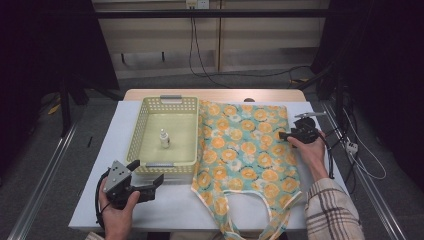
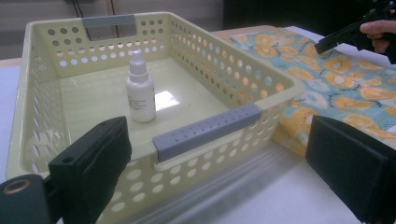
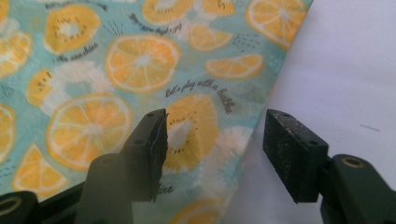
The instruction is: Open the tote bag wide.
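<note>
A pale yellow perforated basket (image 1: 141, 123) (image 2: 28, 121) with grey handles stands on the white table, and a small white bottle (image 1: 164, 138) (image 2: 140, 95) stands upright inside it. To its right lies a turquoise cloth bag printed with orange slices (image 1: 245, 150) (image 3: 93, 93) (image 2: 355, 88), flat, handles toward the person. My left gripper (image 1: 147, 174) (image 2: 219, 172) is open just in front of the basket's near wall, holding nothing. My right gripper (image 1: 283, 135) (image 3: 212, 149) hovers open over the bag's right edge, one jaw above the cloth and the other above the bare table.
The white table (image 1: 100, 165) has bare room to the left of the basket and along its front edge. Cables (image 1: 210, 75) lie on the floor behind the table. A metal rail (image 1: 45, 170) runs along the floor on the left.
</note>
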Demonstrator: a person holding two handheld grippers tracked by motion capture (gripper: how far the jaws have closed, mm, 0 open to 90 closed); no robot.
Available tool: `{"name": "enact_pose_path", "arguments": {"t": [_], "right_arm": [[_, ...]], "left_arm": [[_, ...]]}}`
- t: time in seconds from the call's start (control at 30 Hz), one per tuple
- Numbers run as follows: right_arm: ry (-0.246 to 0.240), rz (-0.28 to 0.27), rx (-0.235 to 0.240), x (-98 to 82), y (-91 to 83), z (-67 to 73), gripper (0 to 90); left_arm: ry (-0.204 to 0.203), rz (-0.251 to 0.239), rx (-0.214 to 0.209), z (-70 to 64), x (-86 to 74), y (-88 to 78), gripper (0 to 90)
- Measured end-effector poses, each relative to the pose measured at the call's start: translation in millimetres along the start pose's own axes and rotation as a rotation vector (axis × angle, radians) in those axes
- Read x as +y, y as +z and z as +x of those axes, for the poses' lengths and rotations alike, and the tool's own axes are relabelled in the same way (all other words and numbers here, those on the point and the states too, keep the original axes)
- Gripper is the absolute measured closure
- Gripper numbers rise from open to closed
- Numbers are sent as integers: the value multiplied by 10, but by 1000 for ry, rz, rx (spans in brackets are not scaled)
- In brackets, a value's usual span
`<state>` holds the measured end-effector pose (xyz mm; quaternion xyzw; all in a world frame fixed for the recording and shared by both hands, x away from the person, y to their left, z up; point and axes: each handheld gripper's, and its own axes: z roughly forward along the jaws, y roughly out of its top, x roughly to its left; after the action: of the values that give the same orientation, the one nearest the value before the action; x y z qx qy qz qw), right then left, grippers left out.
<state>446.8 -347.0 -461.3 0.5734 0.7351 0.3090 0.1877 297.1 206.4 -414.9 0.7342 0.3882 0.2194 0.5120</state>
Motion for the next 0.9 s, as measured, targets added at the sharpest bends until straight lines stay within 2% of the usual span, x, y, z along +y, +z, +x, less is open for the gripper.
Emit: {"name": "enact_pose_path", "arguments": {"t": [0.07, 0.27, 0.4, 0.5, 0.57, 0.63, 0.67, 0.83, 0.9], "right_arm": [[3, 17, -10, -10, 41, 5, 406], [-8, 18, -24, -6, 73, 18, 414], [-35, 6, -39, 18, 89, 1, 623], [-36, 9, -39, 31, 98, 13, 673], [-37, 12, -31, 35, 100, 44, 772], [-44, 18, -32, 47, 105, 82, 829], [-33, 19, -26, 49, 108, 97, 879], [8, -1, -11, 19, 96, 81, 900], [5, -10, -10, 13, 94, 73, 900]], "left_arm": [[0, 3, -1, -3, -1, 1, 64], [1, 3, 0, -7, -5, -12, 67], [5, 11, -2, -5, -5, -5, 67], [10, 13, -7, -12, -4, -3, 73], [13, 10, -7, -12, -1, -2, 74], [16, 12, -8, -10, 1, -2, 73], [13, 12, -8, -13, 1, 0, 74], [16, 17, -12, -8, 2, 20, 73], [16, 22, -11, -3, 2, 35, 74]]}}
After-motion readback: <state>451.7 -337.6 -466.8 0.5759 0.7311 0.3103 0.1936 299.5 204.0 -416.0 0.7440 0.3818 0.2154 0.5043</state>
